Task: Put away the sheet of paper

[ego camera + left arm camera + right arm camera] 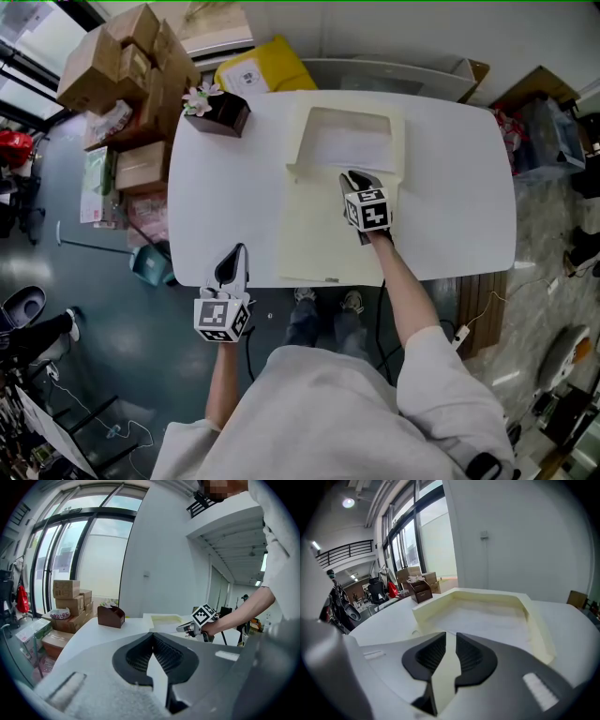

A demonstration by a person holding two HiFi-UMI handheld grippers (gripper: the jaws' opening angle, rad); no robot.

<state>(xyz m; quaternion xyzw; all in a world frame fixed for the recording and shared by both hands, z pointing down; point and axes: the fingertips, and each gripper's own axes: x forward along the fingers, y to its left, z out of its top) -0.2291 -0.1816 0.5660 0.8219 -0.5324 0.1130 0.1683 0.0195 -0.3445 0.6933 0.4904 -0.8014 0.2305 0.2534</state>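
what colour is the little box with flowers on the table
The box is dark brown; the head view shows it best.

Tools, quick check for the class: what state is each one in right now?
Left tool: closed, empty.
Right tool: nearly closed at the cream tray; whether it grips anything cannot be told.

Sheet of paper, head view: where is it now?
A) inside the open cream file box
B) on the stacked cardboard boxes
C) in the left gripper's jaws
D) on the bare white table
A: the sheet of paper lies flat within the raised walls of the cream file box, which sits open on the white table.
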